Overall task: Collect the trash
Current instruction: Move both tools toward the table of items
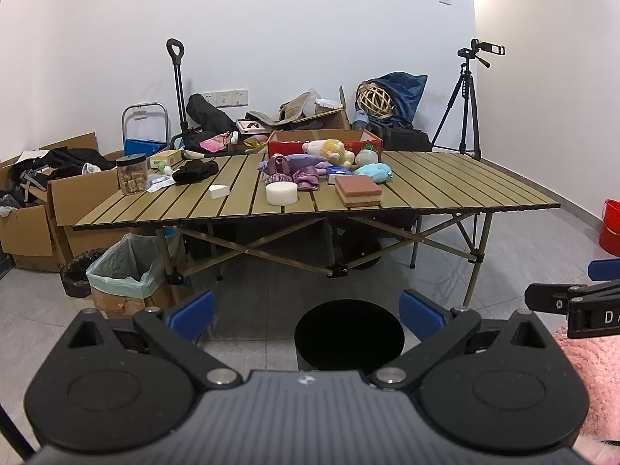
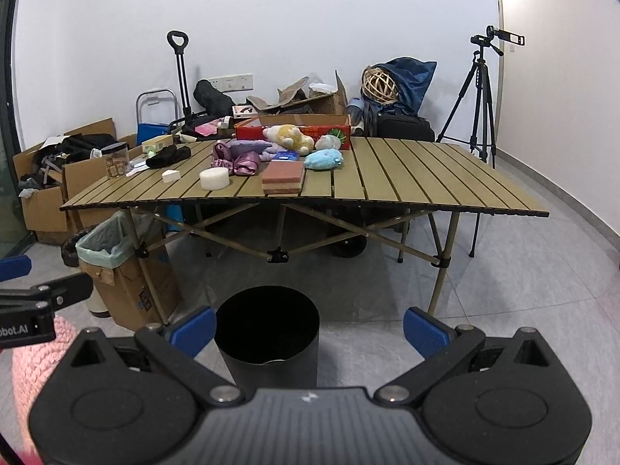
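Note:
A black cylindrical bin [image 1: 348, 335] stands on the floor in front of a slatted folding table [image 1: 465, 190]; it also shows in the right wrist view [image 2: 267, 333]. On the table lie a white foam disc [image 1: 281, 193], a white wedge [image 1: 218, 191], a red-and-tan sponge block [image 1: 357, 190], a black cloth [image 1: 195, 172], purple fabric [image 1: 288, 168], plush toys [image 1: 329, 151] and a clear jar [image 1: 132, 173]. My left gripper [image 1: 308, 314] is open and empty, held back from the table above the bin. My right gripper [image 2: 310, 327] is open and empty, beside the bin.
A cardboard box lined with a green bag [image 1: 124, 271] stands by the table's left leg. Open cardboard boxes [image 1: 35, 209] sit at the left. A tripod with a camera [image 1: 465, 108] stands at the back right. A red bucket [image 1: 610, 226] is at the right wall. Clutter lies behind the table.

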A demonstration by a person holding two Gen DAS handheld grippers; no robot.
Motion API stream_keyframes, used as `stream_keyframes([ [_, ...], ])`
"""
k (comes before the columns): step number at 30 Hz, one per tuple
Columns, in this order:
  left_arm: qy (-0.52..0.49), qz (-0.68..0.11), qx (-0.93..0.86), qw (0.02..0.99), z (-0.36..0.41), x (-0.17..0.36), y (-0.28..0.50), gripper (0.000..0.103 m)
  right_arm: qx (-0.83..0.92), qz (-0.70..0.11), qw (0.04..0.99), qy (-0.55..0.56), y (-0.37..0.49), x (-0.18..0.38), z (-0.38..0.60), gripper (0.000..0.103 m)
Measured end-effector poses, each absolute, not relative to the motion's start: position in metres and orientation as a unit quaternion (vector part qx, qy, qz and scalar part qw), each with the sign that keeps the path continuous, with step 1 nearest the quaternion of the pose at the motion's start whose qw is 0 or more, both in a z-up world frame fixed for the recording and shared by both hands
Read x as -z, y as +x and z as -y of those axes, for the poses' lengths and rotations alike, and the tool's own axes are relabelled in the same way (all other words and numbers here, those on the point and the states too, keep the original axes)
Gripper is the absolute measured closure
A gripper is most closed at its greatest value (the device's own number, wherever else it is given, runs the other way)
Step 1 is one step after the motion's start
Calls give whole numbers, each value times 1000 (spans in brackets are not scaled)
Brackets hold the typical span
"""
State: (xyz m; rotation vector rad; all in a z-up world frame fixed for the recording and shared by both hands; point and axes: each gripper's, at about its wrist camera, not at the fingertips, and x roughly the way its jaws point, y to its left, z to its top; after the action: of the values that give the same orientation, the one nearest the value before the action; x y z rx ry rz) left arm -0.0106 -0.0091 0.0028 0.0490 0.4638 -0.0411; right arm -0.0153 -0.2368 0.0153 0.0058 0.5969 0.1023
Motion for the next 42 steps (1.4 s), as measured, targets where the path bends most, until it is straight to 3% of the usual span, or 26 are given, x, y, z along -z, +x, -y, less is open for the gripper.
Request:
stream_keyframes([
  [42,26,-231,23,972,11,-2,-13,0,-51,-299,953,4,-19,-14,237,0],
])
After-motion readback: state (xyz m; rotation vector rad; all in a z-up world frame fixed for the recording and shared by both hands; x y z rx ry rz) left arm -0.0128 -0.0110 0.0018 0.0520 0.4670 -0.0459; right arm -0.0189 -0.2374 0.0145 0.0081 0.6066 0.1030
